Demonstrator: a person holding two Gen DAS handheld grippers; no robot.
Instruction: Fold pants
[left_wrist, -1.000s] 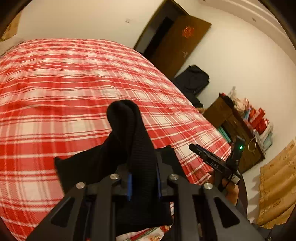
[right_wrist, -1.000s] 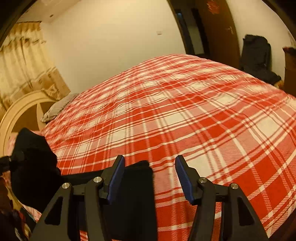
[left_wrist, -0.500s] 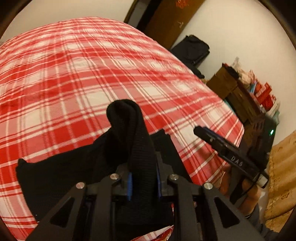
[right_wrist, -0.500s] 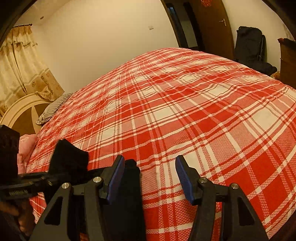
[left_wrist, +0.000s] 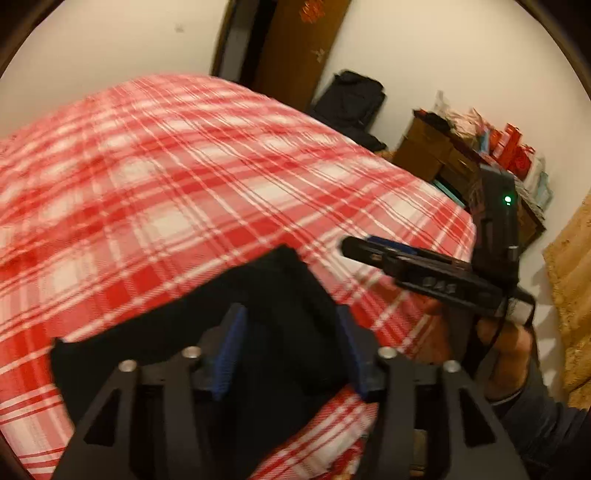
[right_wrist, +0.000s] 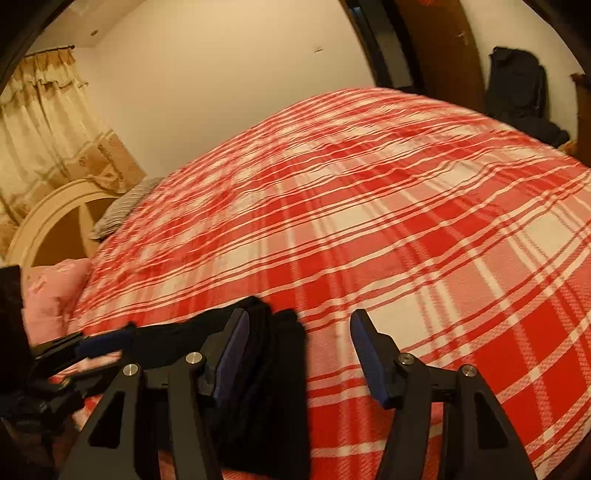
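The black pants (left_wrist: 177, 332) lie in a folded heap on the red plaid bed cover (left_wrist: 147, 184), near its front edge. My left gripper (left_wrist: 291, 314) hangs just over them. Its jaws are opening, with black cloth lying slack between the blue pads and not pinched. In the right wrist view the pants (right_wrist: 273, 387) sit under and beside the left finger of my right gripper (right_wrist: 299, 314), which stands open with nothing held. The left gripper (right_wrist: 110, 339) shows at that view's left edge. The right gripper (left_wrist: 354, 246) shows from the side, held by a hand (left_wrist: 513, 343).
A brown door (left_wrist: 295, 48) and a black bag (left_wrist: 351, 99) stand behind the bed. A wooden cabinet (left_wrist: 436, 147) with red boxes is at the right wall. A curved headboard (right_wrist: 55, 218), a grey pillow (right_wrist: 122, 206) and a pink pillow (right_wrist: 51, 291) lie at the bed's left end.
The left gripper's jaws have spread and let go of the raised fold of pants, which has dropped flat onto the bed. The left gripper moved closer to the right one, which kept still.
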